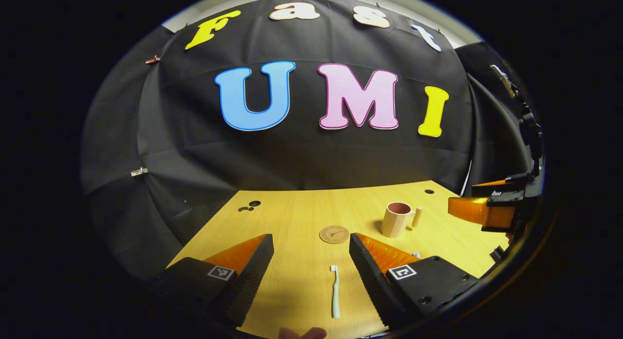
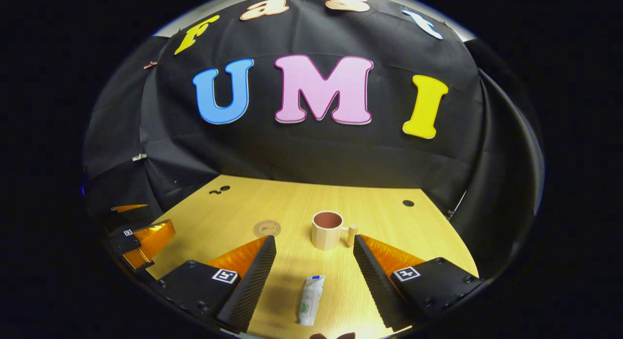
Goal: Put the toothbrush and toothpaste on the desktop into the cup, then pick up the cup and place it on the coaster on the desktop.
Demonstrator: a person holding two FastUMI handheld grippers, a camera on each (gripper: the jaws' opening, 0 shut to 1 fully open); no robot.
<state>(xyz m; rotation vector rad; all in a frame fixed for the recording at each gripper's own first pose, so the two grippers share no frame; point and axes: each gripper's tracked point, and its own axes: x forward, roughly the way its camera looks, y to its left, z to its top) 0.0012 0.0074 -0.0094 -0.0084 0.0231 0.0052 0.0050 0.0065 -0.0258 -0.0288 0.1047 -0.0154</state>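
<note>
Left gripper view: toothbrush (image 1: 335, 291) between fingers (image 1: 368, 266).

The black left gripper with orange-backed, ribbed fingers (image 1: 311, 244) is hovering above the surface, its jaws standing wide apart and gripping nothing. The matching black right gripper with orange-backed, ribbed fingers (image 2: 314, 246) is hovering likewise, jaws spread wide and empty. In the left gripper view the right gripper is showing at the far right, well apart from the left one.
</note>
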